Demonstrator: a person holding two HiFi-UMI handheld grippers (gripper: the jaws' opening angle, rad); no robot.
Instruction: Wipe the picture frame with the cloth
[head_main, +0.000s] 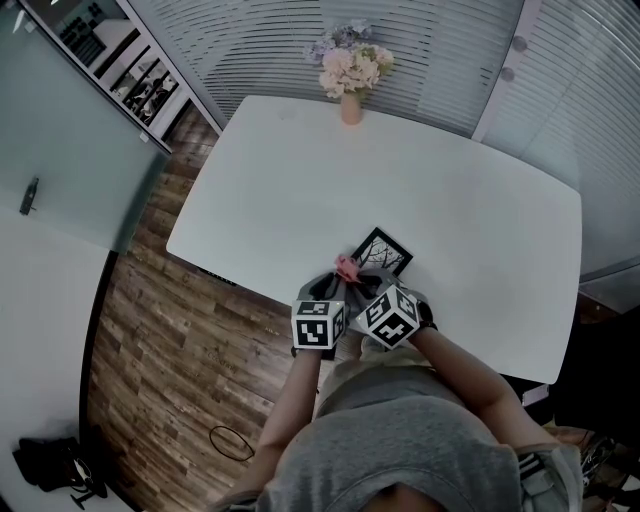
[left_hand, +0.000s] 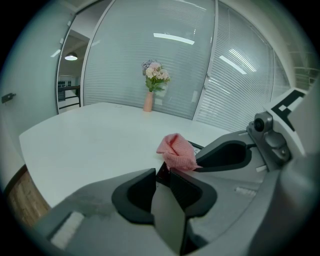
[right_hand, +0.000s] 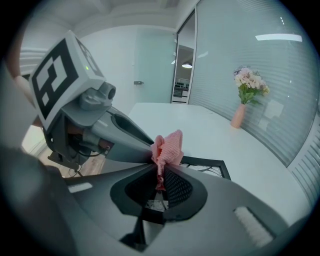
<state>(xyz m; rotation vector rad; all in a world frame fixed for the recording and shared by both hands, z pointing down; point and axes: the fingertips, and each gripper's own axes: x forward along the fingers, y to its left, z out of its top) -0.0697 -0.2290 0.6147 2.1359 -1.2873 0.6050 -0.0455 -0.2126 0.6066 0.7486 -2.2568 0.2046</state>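
You hold both tools close together over the near edge of a white desk (head_main: 300, 180), tips pointing away from you.

Your right tool (right_hand: 159, 169) has its jaws closed on a pink cloth (right_hand: 168, 145). The lower end of the cloth is pinched between the jaws, and the rest stands up in a crumpled bunch above the tips.

Just beyond those tips, and a little to their right, the picture frame (right_hand: 206, 164) lies flat on the desk. It is thin and black, with a pale picture inside, and the cloth hangs over its near corner (whether cloth and frame actually touch cannot be made out).

Your left tool (left_hand: 163, 173) has its jaws drawn almost together. A narrow dark edge sits between them, which looks like the near corner of the frame. The right tool comes in from the left tool's right side, and the cloth sits just past the left tool's tips.

Far ahead of both tools, at the opposite edge of the desk, a slim pink vase of pale flowers (head_main: 350, 78) stands upright, well apart from the frame.
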